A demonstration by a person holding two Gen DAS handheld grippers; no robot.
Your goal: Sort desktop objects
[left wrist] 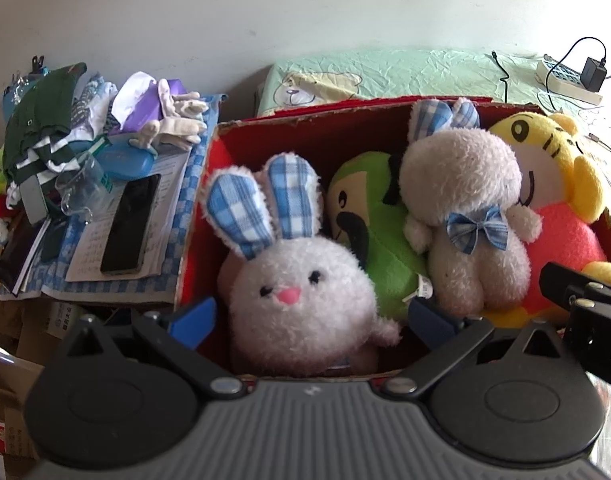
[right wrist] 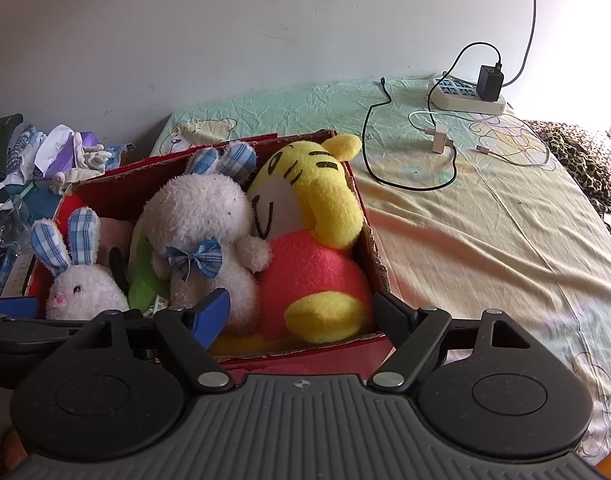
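A bed (right wrist: 485,240) under a pale wall carries the red box (right wrist: 305,350), lower left of the right frame, packed with plush toys; both grippers, left gripper (left wrist: 311,318) and right gripper (right wrist: 301,314), hover with fingers spread, holding nothing; approach the near rabbit (left wrist: 301,300) from above, clear of the cardboard rim; open bedsheet lies right.

i count four plush toys in one red cardboard box (right wrist: 369,240): two white bunnies, one facing me (left wrist: 301,300) and one with a blue bow tie (left wrist: 465,216), one green plush (left wrist: 373,220), and one yellow tiger (right wrist: 317,216). one power strip (right wrist: 465,96) carries one black charger (right wrist: 490,83). one black phone (left wrist: 130,226) lies on papers.
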